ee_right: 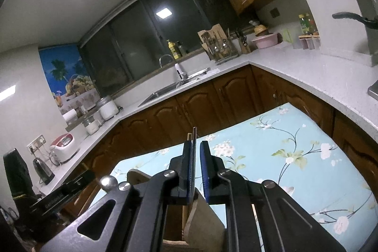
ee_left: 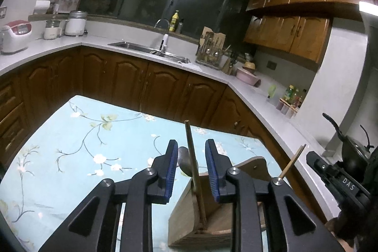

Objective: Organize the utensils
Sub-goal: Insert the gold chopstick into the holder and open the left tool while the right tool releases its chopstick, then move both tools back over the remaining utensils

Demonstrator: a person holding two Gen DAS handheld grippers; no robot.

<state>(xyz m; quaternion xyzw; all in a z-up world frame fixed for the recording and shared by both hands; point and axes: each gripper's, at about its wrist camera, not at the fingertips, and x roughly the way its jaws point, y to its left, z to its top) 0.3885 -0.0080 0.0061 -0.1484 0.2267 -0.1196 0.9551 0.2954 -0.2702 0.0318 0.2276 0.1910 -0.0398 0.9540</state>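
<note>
A wooden utensil holder [ee_left: 189,211] stands on the table with the blue floral cloth [ee_left: 82,145]. A bamboo chopstick [ee_left: 189,131] stands upright in it, between the blue pads of my left gripper [ee_left: 191,142], which is open and touches neither side of the stick. A metal spoon [ee_left: 184,161] rises just behind it. A second chopstick [ee_left: 293,161] leans at the holder's right. In the right wrist view, my right gripper [ee_right: 196,143] hovers over the holder [ee_right: 203,216]. Its jaws stand slightly apart and a pair of chopsticks [ee_right: 194,134] rests against the left pad only.
The other gripper shows at each view's edge [ee_left: 335,178] [ee_right: 63,193]. Dark wooden cabinets and a white L-shaped counter [ee_left: 248,91] surround the table, with a sink [ee_left: 146,49], a cutlery rack [ee_left: 210,49], a pink bowl [ee_left: 246,74], a rice cooker [ee_left: 15,36] and a wok [ee_left: 354,152].
</note>
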